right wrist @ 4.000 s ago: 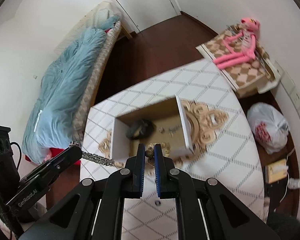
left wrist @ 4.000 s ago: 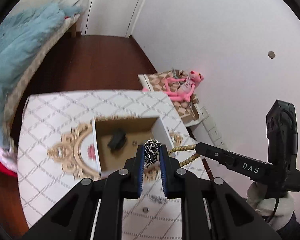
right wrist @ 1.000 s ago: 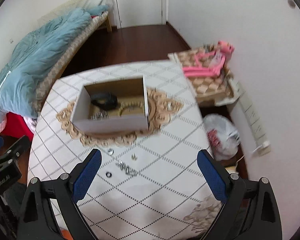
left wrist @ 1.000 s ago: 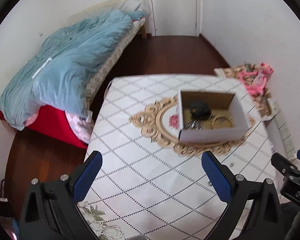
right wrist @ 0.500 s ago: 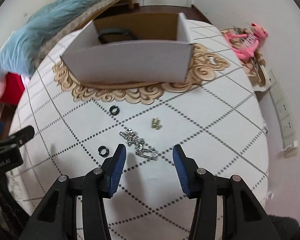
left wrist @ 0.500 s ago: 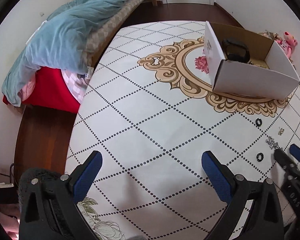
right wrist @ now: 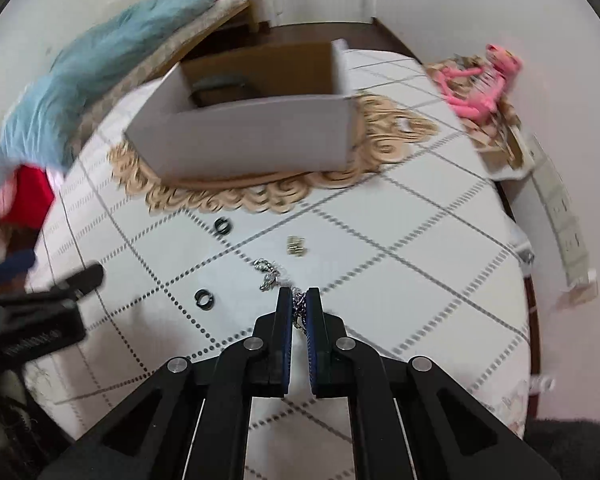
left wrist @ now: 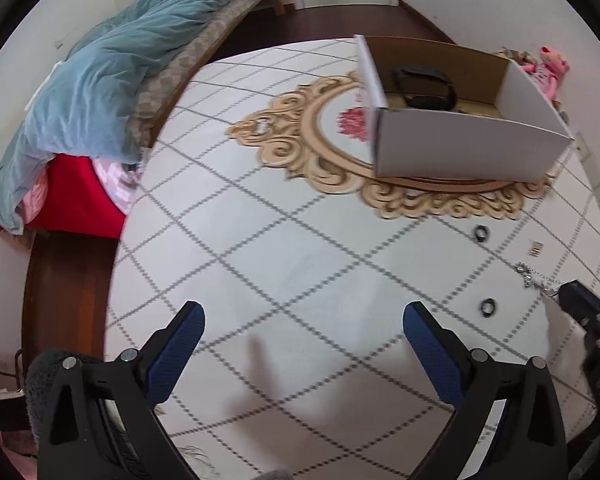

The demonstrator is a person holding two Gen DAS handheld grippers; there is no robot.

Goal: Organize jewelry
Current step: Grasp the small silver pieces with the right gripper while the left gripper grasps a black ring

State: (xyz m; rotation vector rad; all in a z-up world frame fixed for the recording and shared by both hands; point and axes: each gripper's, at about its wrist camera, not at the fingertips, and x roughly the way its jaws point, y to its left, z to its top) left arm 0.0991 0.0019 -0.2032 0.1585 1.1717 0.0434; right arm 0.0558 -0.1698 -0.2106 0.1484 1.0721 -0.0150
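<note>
A silver chain (right wrist: 269, 273) lies on the white patterned tablecloth (right wrist: 400, 264); my right gripper (right wrist: 299, 300) is shut on its near end. The chain also shows in the left wrist view (left wrist: 534, 279), running into the right gripper (left wrist: 580, 300). Two black rings (right wrist: 222, 225) (right wrist: 203, 299) and a small gold piece (right wrist: 296, 246) lie near it. The open cardboard box (right wrist: 252, 140) holds a black band (left wrist: 424, 84). My left gripper (left wrist: 304, 320) is wide open and empty, low over the cloth.
A bed with a blue duvet (left wrist: 100, 80) stands left of the table. A pink plush toy (right wrist: 484, 84) lies on a checkered box by the wall, with a power strip (right wrist: 560, 208) beside it. The table edge (left wrist: 116, 264) drops to dark wood floor.
My right gripper has closed on the chain's near end. Both grippers have come lower and nearer the table; the left one stays open.
</note>
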